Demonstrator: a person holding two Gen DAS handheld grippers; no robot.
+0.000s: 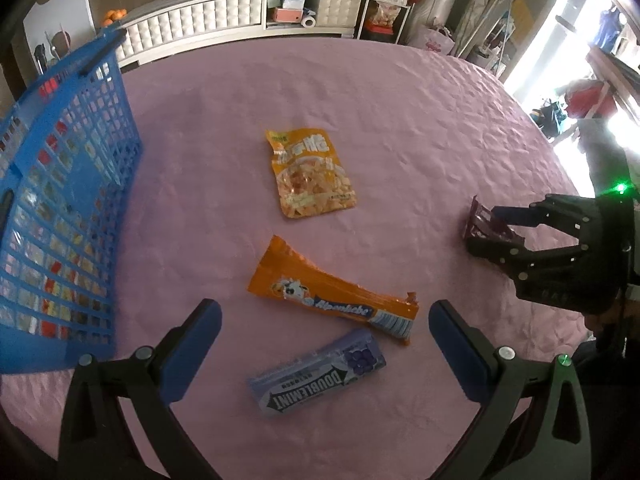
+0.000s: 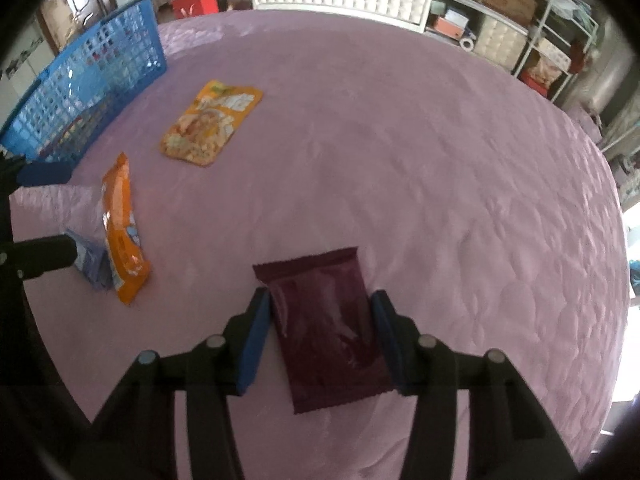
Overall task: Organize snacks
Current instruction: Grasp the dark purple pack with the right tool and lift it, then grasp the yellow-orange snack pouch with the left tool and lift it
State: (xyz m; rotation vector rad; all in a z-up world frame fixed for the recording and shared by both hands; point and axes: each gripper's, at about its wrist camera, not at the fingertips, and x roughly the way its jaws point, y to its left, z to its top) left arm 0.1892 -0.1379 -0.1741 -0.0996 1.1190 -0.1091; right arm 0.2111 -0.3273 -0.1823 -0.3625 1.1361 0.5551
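Observation:
My right gripper [image 2: 320,312] is closed around a dark maroon snack packet [image 2: 326,324] lying on the pink tablecloth; both pads touch its sides. In the left wrist view the same gripper [image 1: 486,230] holds that packet [image 1: 478,220] at the right. My left gripper [image 1: 325,326] is open and empty, its fingers either side of a purple Doublemint gum pack [image 1: 316,372]. Beyond it lie an orange Alpenliebe candy bag [image 1: 332,292] and a yellow-orange snack pouch [image 1: 310,174]. A blue plastic basket [image 1: 60,208] stands at the left, with snacks inside.
The round table [image 2: 440,160] has a pink quilted cloth. The basket also shows in the right wrist view [image 2: 88,76] at the far left. White padded cabinets [image 1: 224,12] and shelves stand behind the table.

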